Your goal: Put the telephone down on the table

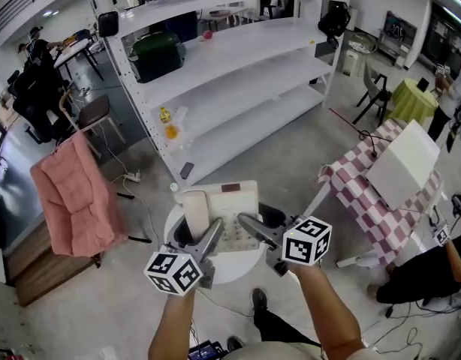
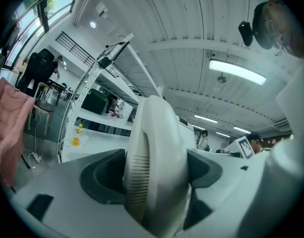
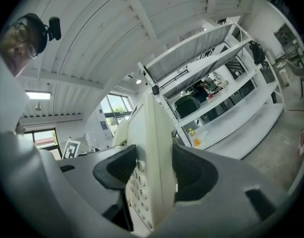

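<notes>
A person's two bare forearms, the left forearm (image 1: 173, 322) and the right forearm (image 1: 329, 312), reach forward side by side from the bottom of the head view, each ending in a grey gripper topped with a black-and-white marker cube. Both are angled inward, so that the jaws meet on a cream plastic telephone (image 1: 230, 207).

The left gripper (image 1: 206, 235) has its jaws closed on the handset (image 2: 157, 167), which lies along the telephone's left side. In the left gripper view the dark, scooped jaw pads press against both flanks of the smooth, rounded shell. A panel of fine ribbed slots shows on the handset's left face.

The right gripper (image 1: 251, 226) grips the right edge of the telephone's flat, boxy base. In the right gripper view the jaws clamp the thin slab edge-on, and rows of small round keypad buttons (image 3: 137, 192) run down its left face.

Seen from the head, the telephone sits over a small round white tabletop (image 1: 232, 267). The views do not show whether its underside touches the surface.

Beyond it stands a tall white metal shelving unit (image 1: 245, 51) on a grey concrete floor. A pink cloth (image 1: 76, 193) is draped over a chair to the left, and a red-and-white checked tablecloth (image 1: 362, 197) is at the right
</notes>
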### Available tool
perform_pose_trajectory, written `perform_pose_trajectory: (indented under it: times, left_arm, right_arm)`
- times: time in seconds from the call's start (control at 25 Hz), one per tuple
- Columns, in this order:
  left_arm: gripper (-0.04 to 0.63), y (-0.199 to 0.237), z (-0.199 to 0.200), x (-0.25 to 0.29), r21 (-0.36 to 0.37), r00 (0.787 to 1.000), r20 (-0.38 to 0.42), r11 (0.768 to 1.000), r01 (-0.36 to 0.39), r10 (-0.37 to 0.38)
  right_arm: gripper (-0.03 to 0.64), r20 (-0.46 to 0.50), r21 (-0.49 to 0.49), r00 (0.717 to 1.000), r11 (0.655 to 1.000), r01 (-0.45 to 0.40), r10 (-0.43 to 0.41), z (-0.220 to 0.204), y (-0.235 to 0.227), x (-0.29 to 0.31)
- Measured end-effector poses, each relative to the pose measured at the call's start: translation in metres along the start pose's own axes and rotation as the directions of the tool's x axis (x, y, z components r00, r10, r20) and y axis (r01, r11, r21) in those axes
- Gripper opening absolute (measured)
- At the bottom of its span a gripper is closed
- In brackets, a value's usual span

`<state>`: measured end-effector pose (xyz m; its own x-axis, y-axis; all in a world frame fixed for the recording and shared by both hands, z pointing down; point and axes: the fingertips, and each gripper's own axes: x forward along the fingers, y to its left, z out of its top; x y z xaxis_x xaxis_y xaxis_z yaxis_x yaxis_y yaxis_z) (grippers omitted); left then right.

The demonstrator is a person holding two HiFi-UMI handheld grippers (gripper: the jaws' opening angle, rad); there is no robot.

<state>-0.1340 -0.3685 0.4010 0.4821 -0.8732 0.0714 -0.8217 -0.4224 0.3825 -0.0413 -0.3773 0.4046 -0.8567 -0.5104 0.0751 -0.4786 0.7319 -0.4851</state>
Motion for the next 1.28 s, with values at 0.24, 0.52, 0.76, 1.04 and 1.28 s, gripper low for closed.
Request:
perform_pose_trajectory:
  times: [0.24,0.52,0.76,1.04,1.28]
  left_arm:
    - [0.351,0.021,-0.031,0.031,-0.021,0.998,-0.059,1.0,-0.024,0.022]
    - [0.351,0.047,-0.064,0.064,-0.04,0.992,-0.122,0.998,-0.046,0.041]
    - [0.351,0.074,-0.098,0.088,-0.067,0.983,-0.173,0.995,-0.072,0.059]
    - [0.351,0.098,-0.144,0.109,-0.088,0.966,-0.245,0.99,-0.114,0.089]
    - [0.351,0.117,-0.175,0.129,-0.104,0.951,-0.295,0.985,-0.135,0.099]
  right_arm:
    - [0.213,-0.016,0.065,1.0,0.998,0.01,-0.009,-0.022,-0.044,0.011]
    - [0.213,-0.044,0.133,0.999,0.991,0.024,-0.018,-0.045,-0.09,0.027]
    - [0.213,-0.079,0.184,0.997,0.982,0.039,-0.025,-0.073,-0.129,0.042]
    - [0.213,-0.121,0.258,0.992,0.965,0.054,-0.023,-0.112,-0.171,0.051]
    - [0.213,-0.147,0.306,0.989,0.95,0.07,-0.025,-0.137,-0.203,0.061]
